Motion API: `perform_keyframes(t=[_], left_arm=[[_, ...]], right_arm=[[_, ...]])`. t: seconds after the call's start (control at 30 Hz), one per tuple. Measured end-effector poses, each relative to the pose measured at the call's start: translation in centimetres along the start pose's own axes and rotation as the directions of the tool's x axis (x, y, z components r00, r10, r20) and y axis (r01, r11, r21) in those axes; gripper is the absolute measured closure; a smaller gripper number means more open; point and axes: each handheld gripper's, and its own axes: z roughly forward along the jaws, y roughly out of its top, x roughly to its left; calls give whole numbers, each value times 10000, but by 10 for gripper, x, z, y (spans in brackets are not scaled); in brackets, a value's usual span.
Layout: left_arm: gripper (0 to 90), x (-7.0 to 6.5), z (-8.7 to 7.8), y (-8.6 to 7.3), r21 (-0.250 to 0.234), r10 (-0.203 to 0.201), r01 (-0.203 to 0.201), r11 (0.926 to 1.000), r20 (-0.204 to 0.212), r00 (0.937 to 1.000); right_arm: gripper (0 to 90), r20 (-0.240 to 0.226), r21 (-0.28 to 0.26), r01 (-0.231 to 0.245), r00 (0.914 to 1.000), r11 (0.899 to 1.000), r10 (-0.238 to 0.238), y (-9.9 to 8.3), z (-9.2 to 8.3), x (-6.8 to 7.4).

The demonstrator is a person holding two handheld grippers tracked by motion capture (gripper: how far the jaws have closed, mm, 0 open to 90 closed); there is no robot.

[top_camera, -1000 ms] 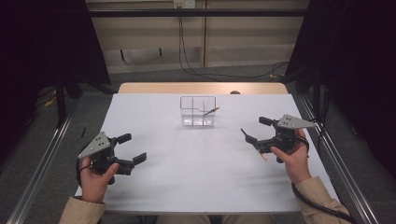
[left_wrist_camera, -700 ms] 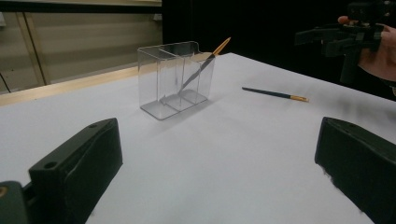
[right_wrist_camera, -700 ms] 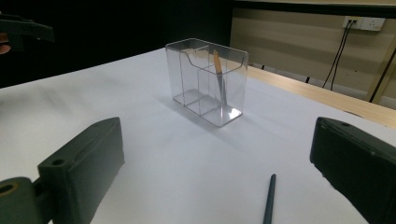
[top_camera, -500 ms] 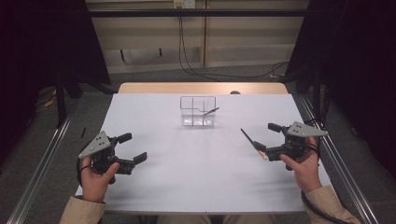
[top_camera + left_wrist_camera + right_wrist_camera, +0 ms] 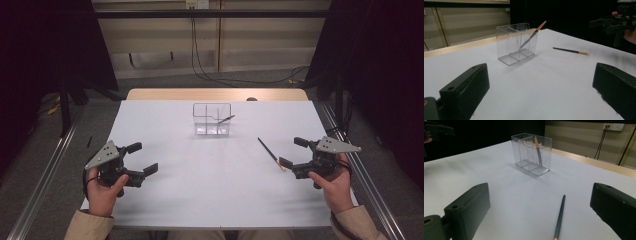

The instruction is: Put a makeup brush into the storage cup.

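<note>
The dark pencil (image 5: pixel 271 154) lies flat on the white table (image 5: pixel 210 200), gold end toward the right gripper (image 5: pixel 293 155), long axis running up toward the clear holder (image 5: pixel 212 120). Both grippers gape wide, empty.

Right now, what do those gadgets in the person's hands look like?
Each hand holds a black two-jaw tool: the left gripper and the right gripper. Each has blocky black jaws and carries a grey three-cornered plate on top. A dark cable trails from each. The sleeves are tan.
</note>
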Motion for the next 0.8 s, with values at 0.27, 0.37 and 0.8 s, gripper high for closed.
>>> perform_keyframes(t=[0.27, 0.37, 0.8], left_arm=[[7, 0, -3, 0, -48, 29, -30, 10000, -88, 10000], [8, -1, -3, 0, -11, 38, -38, 10000, -57, 10000], [7, -1, -3, 1, -89, 96, -97, 9999, -63, 9999]], right_arm=[[22, 114, -19, 78, 9999, 10000, -78, -2, -7, -1], [22, 117, 12, 110, 9999, 9999, -110, -3, -9, -1], [22, 151, 15, 233, 9996, 9997, -233, -4, -16, 5]])
